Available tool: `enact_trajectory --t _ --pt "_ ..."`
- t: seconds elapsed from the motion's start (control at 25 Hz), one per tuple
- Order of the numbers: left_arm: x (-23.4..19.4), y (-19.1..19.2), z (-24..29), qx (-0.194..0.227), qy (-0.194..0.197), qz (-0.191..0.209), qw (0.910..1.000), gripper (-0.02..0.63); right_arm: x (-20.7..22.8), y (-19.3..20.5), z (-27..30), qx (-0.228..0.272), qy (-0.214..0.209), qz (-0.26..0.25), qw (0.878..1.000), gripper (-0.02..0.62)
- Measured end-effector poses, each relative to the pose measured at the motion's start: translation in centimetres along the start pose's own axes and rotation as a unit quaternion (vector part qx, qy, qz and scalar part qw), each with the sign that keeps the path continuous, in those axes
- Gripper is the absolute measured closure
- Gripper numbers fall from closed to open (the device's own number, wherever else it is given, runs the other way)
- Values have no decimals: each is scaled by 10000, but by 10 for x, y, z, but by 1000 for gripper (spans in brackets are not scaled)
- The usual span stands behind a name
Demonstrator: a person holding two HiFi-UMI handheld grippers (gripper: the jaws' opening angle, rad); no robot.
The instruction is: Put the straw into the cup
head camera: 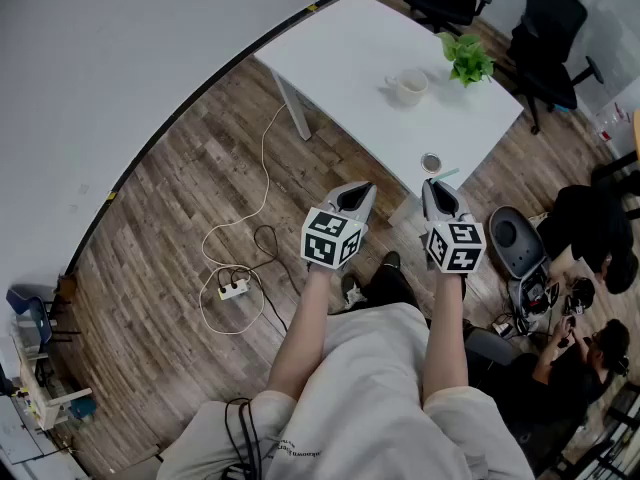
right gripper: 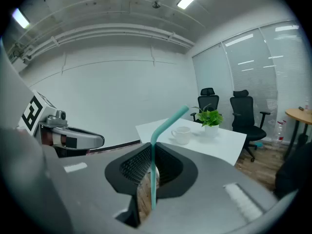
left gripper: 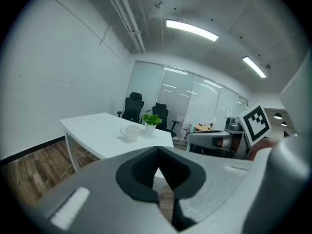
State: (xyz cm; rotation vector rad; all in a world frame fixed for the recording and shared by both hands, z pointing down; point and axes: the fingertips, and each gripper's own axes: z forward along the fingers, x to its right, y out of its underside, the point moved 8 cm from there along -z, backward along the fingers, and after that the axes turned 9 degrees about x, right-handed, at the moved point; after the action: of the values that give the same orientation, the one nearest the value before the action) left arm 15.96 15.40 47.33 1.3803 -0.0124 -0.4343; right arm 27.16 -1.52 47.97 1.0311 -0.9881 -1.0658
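Mostly matt, smooth surfaces.
The teal straw looks like smooth plastic. The right gripper is matt grey plastic with ribbed black pads. The white table is smooth, and the floor is wood-grain planks.

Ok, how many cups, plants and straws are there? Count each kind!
Cups: 2, the white handled mug and the small round cup
Plants: 1, the green leafy plant in a white pot
Straws: 1, the teal bendy straw
Total: 4
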Motion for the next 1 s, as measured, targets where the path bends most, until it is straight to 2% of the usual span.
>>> enact_trajectory --t 0.32,0.56,0.72,0.84,1.0 --pt "-3 -7 -11 -61 -10 134 9999 604 -11 -7 -2 129 31 80 9999 546" --pt "-20 4 -7 -127 -157 -21 9998 604 -8 2 11 -29 29 149 9999 545" --pt "-50 -4 -2 21 -492 2 9988 604 5 -4 33 -68 82 117 9999 545" --pt "-78 -18 -1 176 -572 -118 9981 604 10 -10 54 -47 99 161 9998 545" --pt "-104 -32 15 363 -812 -79 9960 606 19 -17 89 -122 94 175 9997 545"
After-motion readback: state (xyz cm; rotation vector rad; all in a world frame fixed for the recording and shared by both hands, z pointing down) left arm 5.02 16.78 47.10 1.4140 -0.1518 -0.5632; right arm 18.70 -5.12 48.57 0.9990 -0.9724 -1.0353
